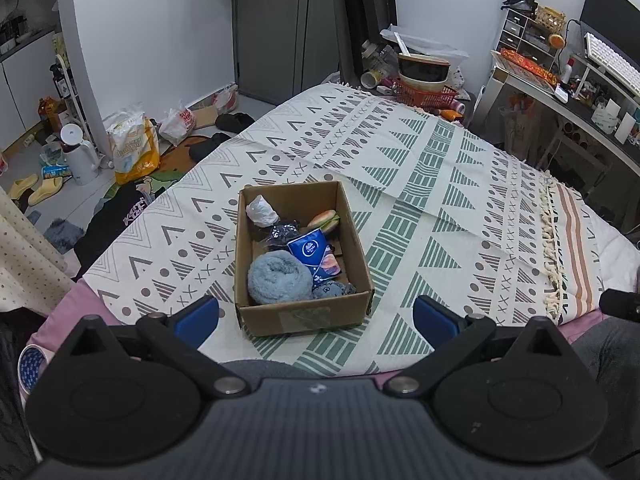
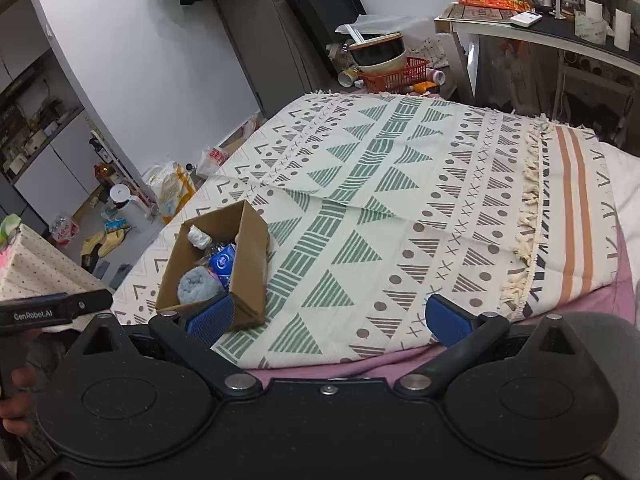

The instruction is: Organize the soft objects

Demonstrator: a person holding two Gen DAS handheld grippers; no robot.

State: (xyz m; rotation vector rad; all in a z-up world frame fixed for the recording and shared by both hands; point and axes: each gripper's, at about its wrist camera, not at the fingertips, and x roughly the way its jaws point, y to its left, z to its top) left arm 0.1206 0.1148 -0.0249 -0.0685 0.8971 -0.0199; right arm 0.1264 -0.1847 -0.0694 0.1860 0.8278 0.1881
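Observation:
An open cardboard box [image 1: 352, 236] [image 2: 250, 256] stands on the patterned blanket [image 1: 420, 168] [image 2: 400, 200] near the bed's front edge. Inside lie a rolled blue-grey fluffy towel [image 1: 278, 278] [image 2: 198, 286], a blue tissue pack [image 1: 314, 254] [image 2: 223, 262], a white crumpled bag [image 1: 261, 210] [image 2: 199, 236], a burger-shaped toy [image 1: 325, 220], a dark bundle [image 1: 282, 230] and a small grey-blue item [image 1: 332, 290]. My left gripper [image 1: 316, 320] is open just in front of the box, holding nothing. My right gripper [image 2: 330, 318] is open to the box's right, over the blanket, holding nothing.
A red basket [image 1: 426, 94] [image 2: 394, 74] with stacked bowls sits beyond the bed's far end. A cluttered desk [image 1: 580, 92] [image 2: 560, 36] stands at right. Bags, slippers [image 1: 34, 190] and a white kettle [image 1: 80, 152] litter the floor at left. A person's hand [image 2: 18, 392] holds the left gripper's handle.

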